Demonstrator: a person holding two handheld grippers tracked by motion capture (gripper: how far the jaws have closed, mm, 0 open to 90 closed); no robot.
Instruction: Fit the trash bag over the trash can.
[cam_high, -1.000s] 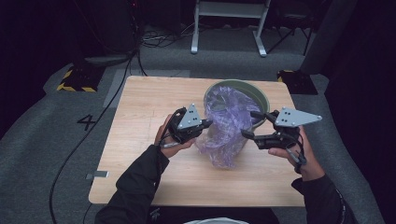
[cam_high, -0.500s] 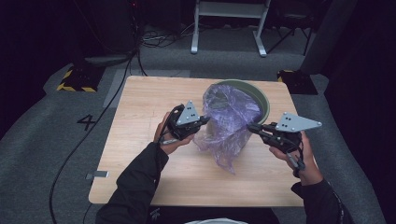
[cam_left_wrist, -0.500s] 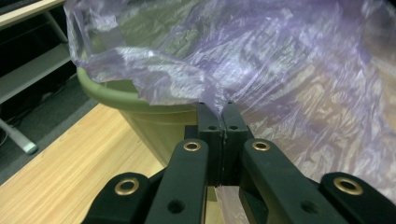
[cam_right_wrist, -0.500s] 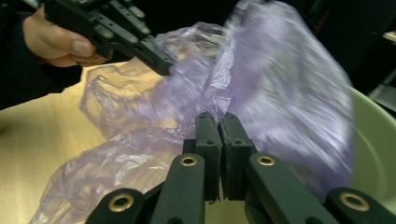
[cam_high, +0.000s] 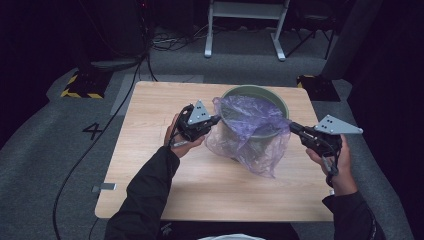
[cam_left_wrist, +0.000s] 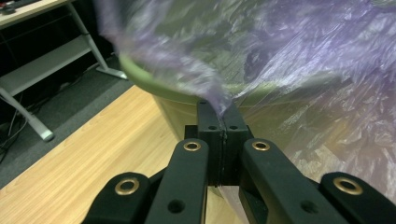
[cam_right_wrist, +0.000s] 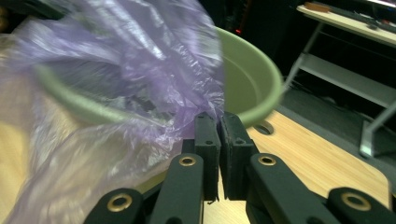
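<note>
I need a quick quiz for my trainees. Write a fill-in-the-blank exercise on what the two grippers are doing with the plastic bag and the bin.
1. The left gripper and the right gripper each pinch the thin ____ plastic bag.
2. The bag is draped over a round ____ bin.
3. The bin stands on a ____ table.
4. The jaws of both grippers are ____ on the bag.

Missing words: purple; green; wooden; shut

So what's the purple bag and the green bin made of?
The purple bag looks like thin plastic film: see-through, crinkly, shiny. The green bin seems hard plastic, with a smooth, matte, evenly coloured rim. Both guesses rest on looks alone.
</note>
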